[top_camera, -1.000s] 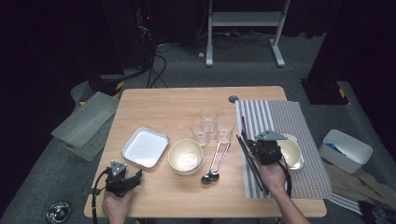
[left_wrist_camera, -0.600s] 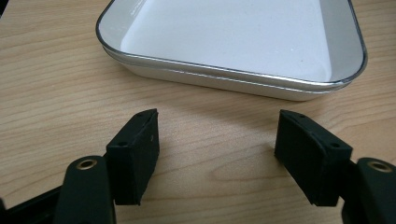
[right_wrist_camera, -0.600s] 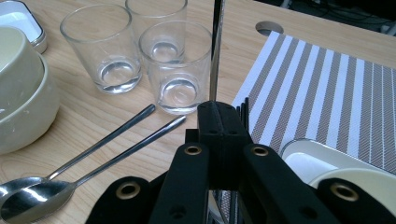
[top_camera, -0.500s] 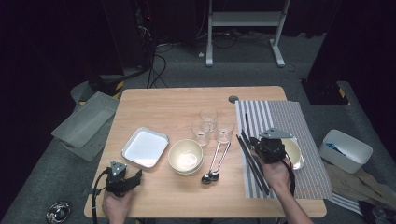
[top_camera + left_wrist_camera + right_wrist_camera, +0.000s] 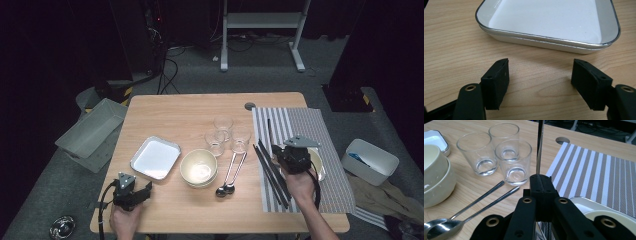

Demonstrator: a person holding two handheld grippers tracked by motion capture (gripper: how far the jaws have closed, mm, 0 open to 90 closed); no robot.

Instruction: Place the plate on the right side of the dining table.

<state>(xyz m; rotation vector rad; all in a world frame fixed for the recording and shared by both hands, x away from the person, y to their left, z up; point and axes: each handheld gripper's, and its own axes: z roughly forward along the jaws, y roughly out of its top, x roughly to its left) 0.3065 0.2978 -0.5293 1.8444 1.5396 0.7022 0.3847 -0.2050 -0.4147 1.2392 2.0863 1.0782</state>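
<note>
Table: pale wood (image 5: pixel 165 117), its right side covered by a grey striped mat (image 5: pixel 327 132).
Tray: white with a metal rim (image 5: pixel 155 158), near the left edge, just beyond the left gripper.
Bowls: cream, stacked (image 5: pixel 199 168), middle of the table, right of the tray.
Plate: cream (image 5: pixel 318 162), on the mat, mostly hidden under the right hand.
Glasses: three clear ones (image 5: pixel 223 133), clustered beyond the bowls, near the mat's left edge.
Spoons: two, metal (image 5: pixel 229 175), side by side between bowls and mat.
Chopsticks: several dark ones (image 5: pixel 272 172) lying along the mat's left edge.
Left gripper: (image 5: pixel 540 75) at the near left corner, jaws spread wide over bare wood, nothing between them.
Right gripper: (image 5: pixel 541 183) above the mat, jaws pressed together on a single dark chopstick (image 5: pixel 539 147) that points away, toward the far side.
</note>
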